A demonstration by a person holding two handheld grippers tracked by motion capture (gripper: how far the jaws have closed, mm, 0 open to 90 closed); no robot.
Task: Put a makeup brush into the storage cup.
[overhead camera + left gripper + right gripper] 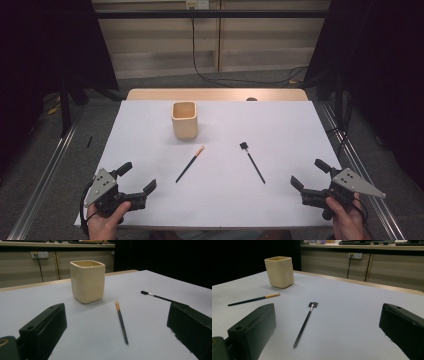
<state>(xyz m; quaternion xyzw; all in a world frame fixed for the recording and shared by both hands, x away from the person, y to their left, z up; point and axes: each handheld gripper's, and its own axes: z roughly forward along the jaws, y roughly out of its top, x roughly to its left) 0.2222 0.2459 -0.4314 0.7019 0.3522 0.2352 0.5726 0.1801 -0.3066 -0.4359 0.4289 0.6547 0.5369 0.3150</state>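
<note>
Your table wears a white sheet, its wooden edge showing at the far side. Grey carpet lies beyond. Beige cabinets line the back wall; a black cable hangs from a socket. Dark curtains flank you.

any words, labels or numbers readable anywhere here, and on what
None can be read.
The cream cup: plain, no print visible.
The orange-tipped brush and the black-tipped brush: handles too thin and dark to show any marking.
The wall socket plate: any marking too small and blurred.
</note>
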